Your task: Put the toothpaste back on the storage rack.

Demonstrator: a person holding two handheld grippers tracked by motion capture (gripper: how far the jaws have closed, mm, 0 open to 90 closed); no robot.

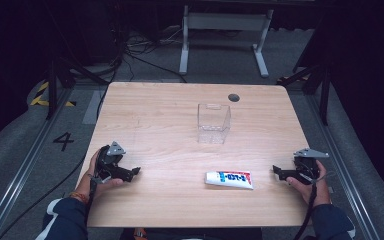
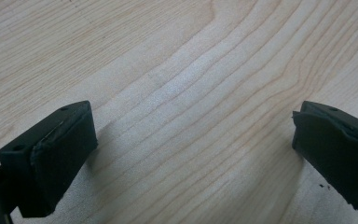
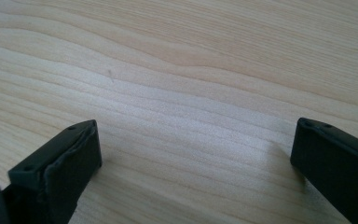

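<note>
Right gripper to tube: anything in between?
Nothing. In the high view, only bare table lies between the right gripper and the tube.

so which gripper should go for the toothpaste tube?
Right, probably. The tube lies nearer the right gripper, whose jaws stand open with bare table between. The left gripper is also open but farther off.
</note>
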